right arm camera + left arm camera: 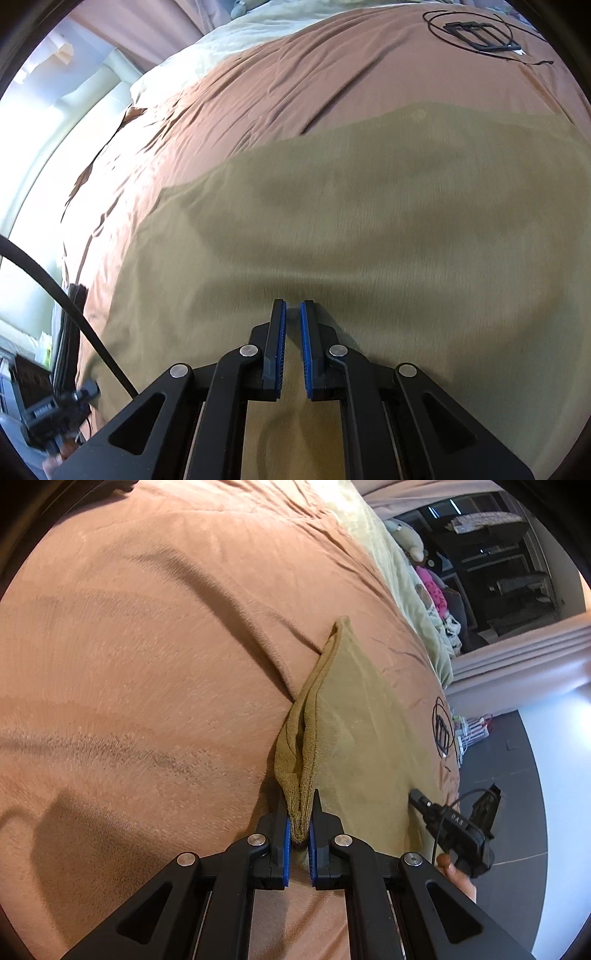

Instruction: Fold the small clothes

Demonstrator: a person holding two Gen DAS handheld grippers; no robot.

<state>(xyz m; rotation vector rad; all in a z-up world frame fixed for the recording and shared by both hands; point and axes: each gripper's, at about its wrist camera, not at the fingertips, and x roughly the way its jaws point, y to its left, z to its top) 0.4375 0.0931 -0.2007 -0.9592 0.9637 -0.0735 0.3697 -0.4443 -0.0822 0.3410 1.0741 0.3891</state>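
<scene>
An olive green garment [354, 716] lies spread on a brown blanket [147, 664] on a bed. My left gripper [300, 812] is shut on the garment's ribbed hem [295, 768], which bunches up between the blue pads and is lifted slightly. My right gripper [413, 796] shows at the garment's near right edge, with a hand [458, 878] behind it. In the right wrist view the right gripper [291, 304] is shut and low over the blurred olive garment [369, 221]. I see no fabric between its pads.
A black wire loop with a flat black frame [480, 31] lies on the brown blanket [295, 74] beyond the garment. A pale green cover [388, 554] runs along the bed's far side. A thick black cable [74, 314] crosses the lower left. The floor [517, 775] is at the right.
</scene>
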